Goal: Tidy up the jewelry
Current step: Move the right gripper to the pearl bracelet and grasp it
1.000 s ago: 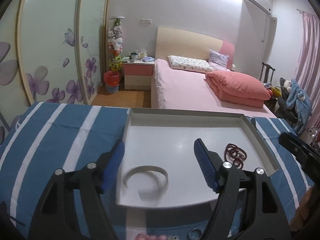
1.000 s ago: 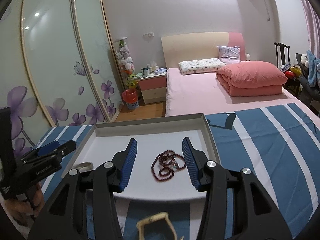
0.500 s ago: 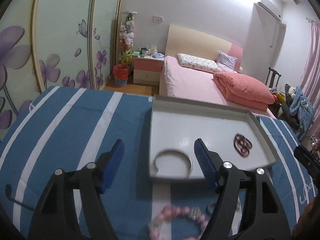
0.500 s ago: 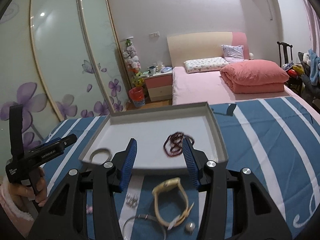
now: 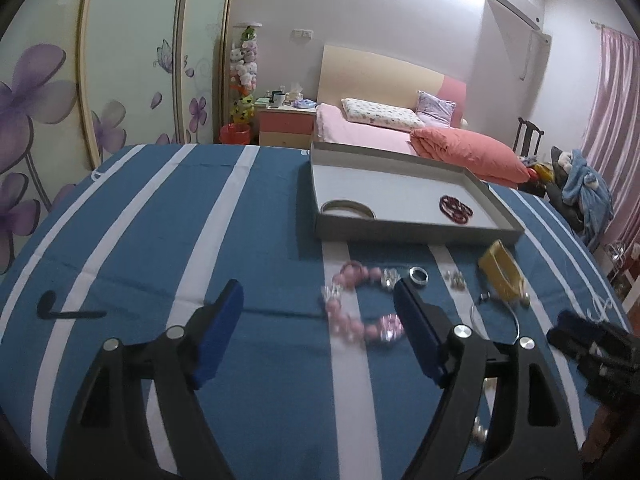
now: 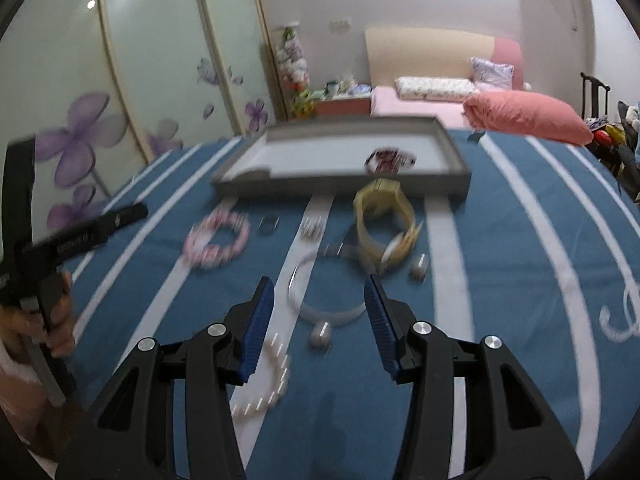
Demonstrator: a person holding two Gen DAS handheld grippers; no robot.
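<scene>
A grey tray (image 5: 416,229) (image 6: 340,186) on the blue striped cloth holds a pale bangle (image 5: 347,207) and a dark red bead bracelet (image 5: 456,209) (image 6: 389,159). In front of it lie a pink bead bracelet (image 5: 362,306) (image 6: 216,237), a silver ring (image 5: 418,276), a yellow watch (image 5: 502,275) (image 6: 386,216), a thin silver bangle (image 6: 320,292) and a pearl bracelet (image 6: 266,384). My left gripper (image 5: 318,312) is open and empty, left of the pink bracelet. My right gripper (image 6: 318,306) is open and empty above the silver bangle.
The cloth-covered table (image 5: 160,240) stretches wide to the left. Small earrings (image 5: 454,278) and studs (image 6: 419,266) lie among the jewelry. A bed (image 5: 380,132), a nightstand (image 5: 284,120) and wardrobe doors (image 5: 120,60) stand beyond the table.
Both grippers have pulled back from the tray toward the near side of the table, so the loose jewelry in front of the tray has come into view. Both stay open and empty.
</scene>
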